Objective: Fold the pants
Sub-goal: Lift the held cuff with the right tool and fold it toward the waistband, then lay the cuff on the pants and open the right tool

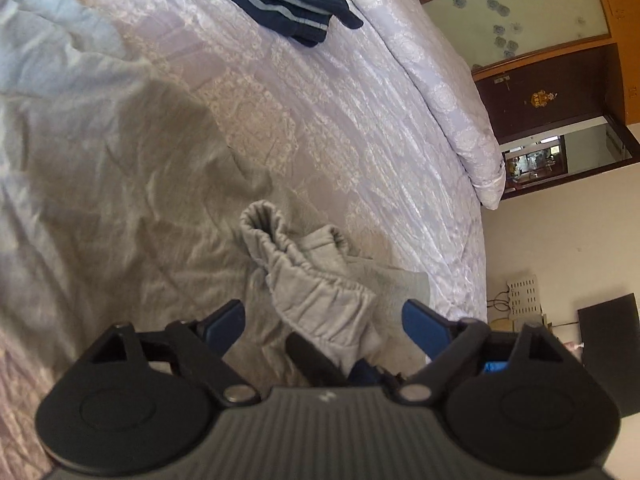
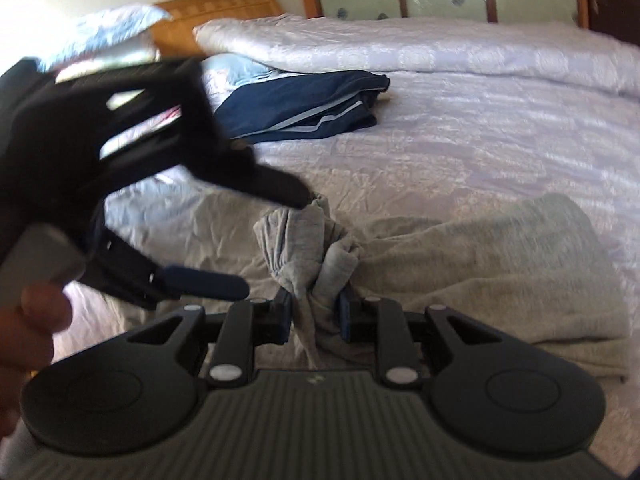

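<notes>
On the bed (image 2: 480, 152), lower centre of both frames, lie the grey pants (image 2: 500, 264), crumpled, with the bulk spread to the right in the right wrist view and to the left in the left wrist view. Right gripper (image 2: 314, 316): jaws closed on a bunched part of the pants, cloth pinched between the blue pads (image 2: 345, 316) at lower centre. In the left wrist view the elastic waistband or cuff (image 1: 320, 280) stands up in a loop at centre, just ahead of the left gripper (image 1: 324, 320). Left gripper: jaws spread wide, blue pads (image 1: 424, 326) well apart at either side of the bunched cloth, not pinching it. The same gripper shows from outside at the left of the right wrist view, blurred, one dark finger tip touching or just above the top of the bunch; cannot tell which. A thumb (image 2: 44, 308) shows at left edge. Navy pants (image 2: 304, 108) with pale side stripes sit folded at upper centre, well apart from the grey pair. A rolled white quilt (image 2: 400, 48) lies along the far side of the bed. Pillow (image 2: 108, 32) and wooden headboard (image 2: 216, 8) at upper left. Patterned glass wardrobe doors (image 1: 512, 16) at upper right of the left view. No readable writing or brand; a small pale logo on the gripper body, illegible.
</notes>
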A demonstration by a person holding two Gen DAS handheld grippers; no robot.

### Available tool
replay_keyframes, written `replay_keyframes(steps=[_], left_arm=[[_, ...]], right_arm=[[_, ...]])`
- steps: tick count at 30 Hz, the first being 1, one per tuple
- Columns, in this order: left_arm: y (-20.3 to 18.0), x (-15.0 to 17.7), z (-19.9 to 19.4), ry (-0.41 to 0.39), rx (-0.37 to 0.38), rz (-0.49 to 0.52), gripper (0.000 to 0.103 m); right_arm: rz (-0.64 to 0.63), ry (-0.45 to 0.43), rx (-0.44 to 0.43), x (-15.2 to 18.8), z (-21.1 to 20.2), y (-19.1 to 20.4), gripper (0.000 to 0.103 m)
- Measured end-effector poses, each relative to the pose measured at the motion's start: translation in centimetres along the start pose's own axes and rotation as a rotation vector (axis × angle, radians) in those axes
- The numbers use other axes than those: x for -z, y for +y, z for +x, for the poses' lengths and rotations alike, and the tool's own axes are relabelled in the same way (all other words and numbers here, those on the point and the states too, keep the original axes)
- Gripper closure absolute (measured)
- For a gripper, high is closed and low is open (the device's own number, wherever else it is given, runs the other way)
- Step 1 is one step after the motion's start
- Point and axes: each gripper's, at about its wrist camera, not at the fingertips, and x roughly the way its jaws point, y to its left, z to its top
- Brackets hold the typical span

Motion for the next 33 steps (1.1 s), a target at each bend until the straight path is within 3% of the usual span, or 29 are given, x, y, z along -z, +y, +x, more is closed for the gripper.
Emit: replay_keyframes(steps=[3,4,5,6,7,9,12,15,19,21,24,26,27,28,29,33], left_arm=[[-0.4,-0.4,1.5,0.017,-0.014,0.008,0.014],[-0.6,-0.5,2.1,0.024,-0.037,0.018,0.020],[-0.7,-0.5,2.6,0.036,-0.051,0.031,0.041],[-0.8,-0.3,2.9,0.049,-0.086,0.047,0.052],[-0.8,-0.3,3.2,0.055,-0.106,0.058,0.054],[-0.5,-0.1,2.9,0.045,-0.101,0.074,0.058],[0.2,0.2,2.1,0.034,-0.087,0.080,0.062],[0.3,0.4,1.2,0.014,-0.094,0.140,0.067],[-1.1,0.4,-0.2,-0.047,-0.162,0.275,0.067],[-1.1,0.1,-0.5,-0.058,-0.177,0.278,0.067],[-0.8,-0.3,-0.6,-0.052,-0.176,0.259,0.067],[-0.7,-0.2,-0.6,-0.049,-0.180,0.259,0.067],[-0.6,-0.2,-0.6,-0.048,-0.183,0.260,0.067],[-0.5,-0.2,-0.6,-0.049,-0.185,0.262,0.067],[-0.5,-0.1,-0.6,-0.049,-0.186,0.262,0.067],[-0.2,-0.1,-0.5,-0.062,-0.175,0.285,0.066]], right_arm=[[-0.083,-0.009,0.022,0.0,-0.4,0.3,0.074],[-0.112,-0.003,0.024,0.1,-0.4,0.6,0.071],[-0.141,0.001,0.022,0.3,-0.3,1.1,0.068],[-0.157,-0.004,0.009,0.5,-0.5,1.2,0.060],[-0.160,-0.009,-0.009,0.5,-0.8,1.2,0.053],[-0.129,-0.003,-0.052,0.7,-1.4,0.9,0.054],[-0.020,-0.015,-0.101,0.9,-3.2,-1.3,0.054],[0.148,-0.037,-0.083,1.4,-5.0,-4.8,0.054],[0.340,-0.147,0.080,1.8,-7.8,-9.9,0.053],[0.446,-0.179,0.163,1.9,-8.5,-12.6,0.048],[0.614,-0.136,0.186,2.4,-7.5,-16.3,0.045],[0.709,-0.079,0.122,3.0,-6.4,-17.6,0.045],[0.741,-0.050,0.088,3.2,-5.7,-17.8,0.048],[0.754,-0.016,0.062,3.5,-5.1,-17.7,0.076],[0.749,0.008,0.051,3.7,-4.9,-17.0,0.083],[0.655,-0.083,0.067,2.4,-7.9,-14.2,0.087]])
